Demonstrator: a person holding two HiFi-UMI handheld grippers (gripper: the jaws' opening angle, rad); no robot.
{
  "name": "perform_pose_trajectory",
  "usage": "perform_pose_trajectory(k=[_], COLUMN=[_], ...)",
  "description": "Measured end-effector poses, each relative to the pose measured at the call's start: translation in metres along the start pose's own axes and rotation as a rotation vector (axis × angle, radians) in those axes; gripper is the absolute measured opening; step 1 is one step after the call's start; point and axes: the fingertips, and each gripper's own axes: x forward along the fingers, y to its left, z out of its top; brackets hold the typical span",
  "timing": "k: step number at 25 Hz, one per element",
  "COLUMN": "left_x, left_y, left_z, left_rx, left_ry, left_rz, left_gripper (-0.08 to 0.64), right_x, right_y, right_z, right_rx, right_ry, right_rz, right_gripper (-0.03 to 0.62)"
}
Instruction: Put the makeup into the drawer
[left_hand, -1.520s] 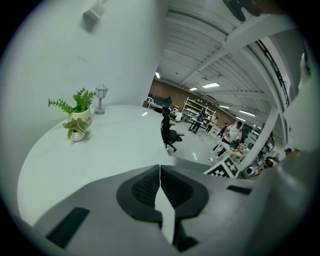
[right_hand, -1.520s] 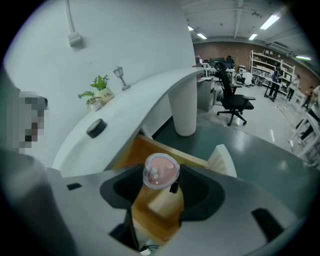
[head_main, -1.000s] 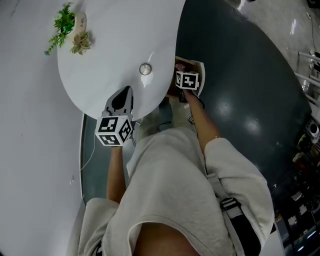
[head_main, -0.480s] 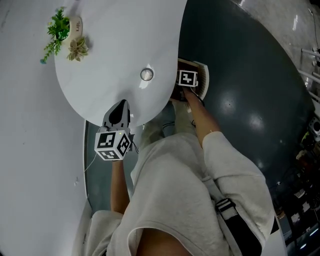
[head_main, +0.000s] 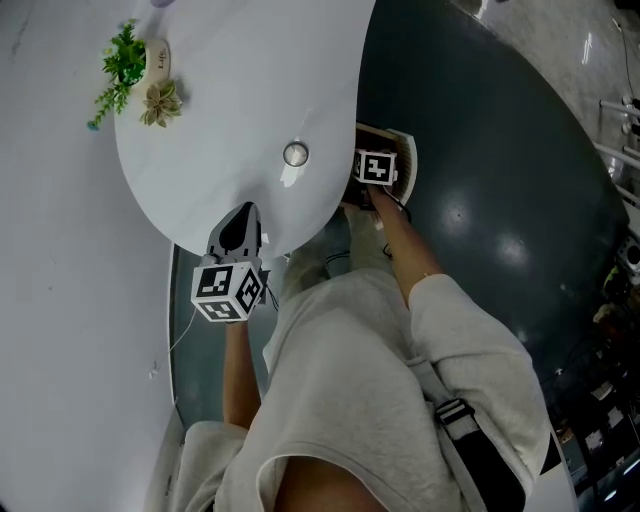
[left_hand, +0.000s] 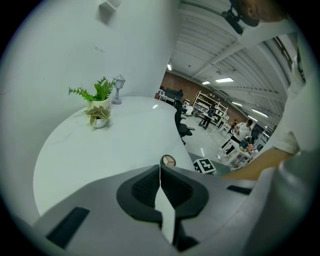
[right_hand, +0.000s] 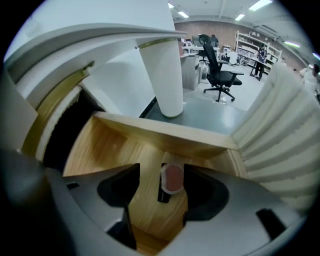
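Note:
A round makeup compact (head_main: 295, 154) lies on the white oval table (head_main: 230, 110); it also shows past my left gripper (left_hand: 160, 170) as the compact (left_hand: 168, 160). My left gripper (head_main: 245, 212) is shut and empty over the table's near edge. My right gripper (head_main: 375, 180) reaches down into the open wooden drawer (head_main: 408, 160). In the right gripper view a pink blush compact (right_hand: 173, 179) with a black lid stands on the drawer floor (right_hand: 110, 150), between the right gripper's (right_hand: 161, 172) jaws. They have just been opening. The left pad is well clear of the compact.
A small potted plant (head_main: 135, 60) and a dried flower (head_main: 160, 100) sit at the table's far end, beside a tiny lantern ornament (left_hand: 118, 82). The table's white pedestal (right_hand: 165, 75) rises behind the drawer. A ribbed white panel (right_hand: 280, 130) flanks the drawer's right side.
My right gripper has sunk a little deeper into the drawer. My left gripper has stayed at the table's near edge.

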Motion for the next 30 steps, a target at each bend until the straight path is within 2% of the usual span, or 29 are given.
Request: perform_pose_trajectory(k=[6, 12, 24, 30], left_x=[-0.005, -0.010, -0.024, -0.034], left_y=[-0.008, -0.017, -0.031, -0.031], left_z=[0.008, 0.013, 0.018, 0.022], left_rx=[0.002, 0.009, -0.005, -0.021], left_ry=[-0.034, -0.071, -0.148, -0.184], left_rz=[-0.007, -0.014, -0.020, 0.000], left_gripper=[0.011, 0.012, 0.012, 0.012], right_x=[-0.028, -0.074, -0.185, -0.214], right_y=[0.003, 0.012, 0.042, 0.076], right_z=[0.017, 0.034, 0.048, 0.057], right_rx=[0.005, -0.031, -0.185, -0.290], right_ry=[-0.121, -0.227, -0.429, -0.472], right_rz=[0.015, 0.028, 0.111, 0.182], right_gripper=[0.266, 0.250, 0.249, 0.249])
